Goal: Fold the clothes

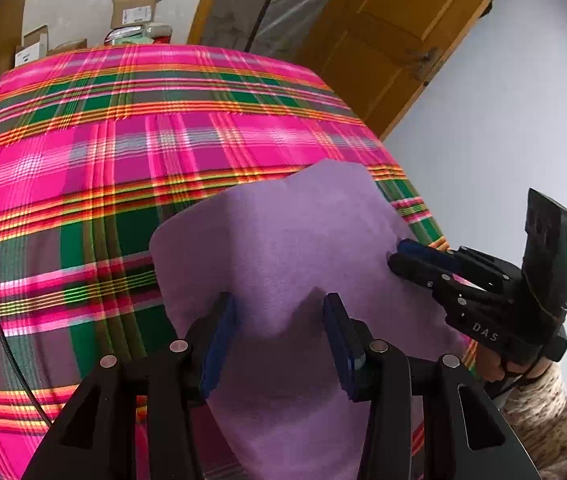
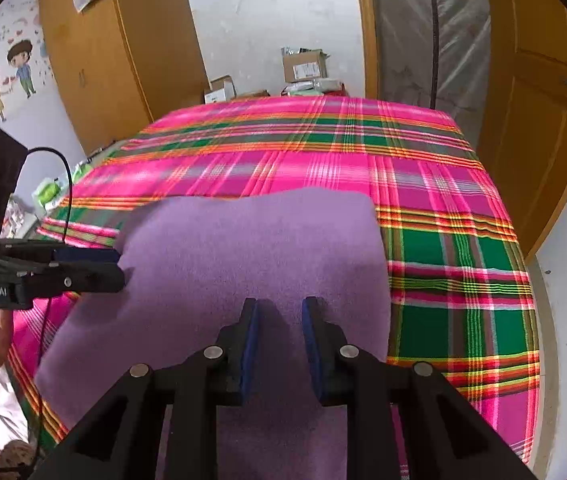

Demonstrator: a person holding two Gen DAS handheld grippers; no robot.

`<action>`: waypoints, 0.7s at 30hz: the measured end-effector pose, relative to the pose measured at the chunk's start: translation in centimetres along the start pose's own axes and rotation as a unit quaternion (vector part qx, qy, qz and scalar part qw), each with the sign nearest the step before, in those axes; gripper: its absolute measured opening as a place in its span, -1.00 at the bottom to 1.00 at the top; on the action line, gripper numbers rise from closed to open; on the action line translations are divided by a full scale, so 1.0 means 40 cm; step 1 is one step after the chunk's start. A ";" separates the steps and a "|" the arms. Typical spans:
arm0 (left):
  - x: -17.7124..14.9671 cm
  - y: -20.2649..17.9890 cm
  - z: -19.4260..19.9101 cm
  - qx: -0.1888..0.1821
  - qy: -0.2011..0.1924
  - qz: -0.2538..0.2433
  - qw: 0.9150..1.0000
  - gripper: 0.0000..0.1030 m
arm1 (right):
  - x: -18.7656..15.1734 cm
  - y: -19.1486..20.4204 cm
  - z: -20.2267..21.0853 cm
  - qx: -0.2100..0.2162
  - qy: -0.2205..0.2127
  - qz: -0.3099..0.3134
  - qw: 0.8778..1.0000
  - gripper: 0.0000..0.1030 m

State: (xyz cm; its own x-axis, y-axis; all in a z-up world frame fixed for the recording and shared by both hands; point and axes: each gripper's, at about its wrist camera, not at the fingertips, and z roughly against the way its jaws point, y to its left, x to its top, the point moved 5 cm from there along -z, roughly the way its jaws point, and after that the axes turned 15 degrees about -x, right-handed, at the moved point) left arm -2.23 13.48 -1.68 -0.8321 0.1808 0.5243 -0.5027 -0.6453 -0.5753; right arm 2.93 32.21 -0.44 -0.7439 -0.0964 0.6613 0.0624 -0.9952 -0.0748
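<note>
Cloth in left claw | right claw narrow, grip unclear | stickers: right view only

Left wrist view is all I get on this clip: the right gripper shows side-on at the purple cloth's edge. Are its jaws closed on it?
Observer: Its own camera shows the right gripper with a gap between its blue pads and purple cloth in that gap. I cannot tell whether the pads are pressing on it.
Operator: And the left one from outside?
Observer: The left gripper is side-on, with its tips at the cloth's left edge.
Operator: Anything beyond it?
Observer: Cartoon wall stickers, left of the plaid bed.
</note>
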 end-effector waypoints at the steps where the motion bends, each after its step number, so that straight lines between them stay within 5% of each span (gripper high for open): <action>1: 0.001 0.007 -0.002 -0.006 -0.002 0.007 1.000 -0.09 | -0.003 0.004 -0.005 -0.004 0.002 0.004 1.000 -0.55; 11: -0.009 0.021 0.003 -0.015 -0.008 0.012 1.000 -0.09 | -0.012 0.009 -0.007 -0.014 -0.002 0.010 1.000 -0.55; 21: -0.069 -0.037 0.058 -0.009 -0.007 -0.012 1.000 -0.08 | -0.054 0.046 0.117 0.006 -0.033 0.019 0.999 -0.55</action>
State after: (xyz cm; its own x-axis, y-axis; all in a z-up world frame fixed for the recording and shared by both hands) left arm 1.33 12.22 -0.82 -0.8165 0.1861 0.5465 -0.5266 -0.6280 -0.5729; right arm 7.75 30.52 1.48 -0.6958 -0.1335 0.7058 0.0978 -0.9910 -0.0911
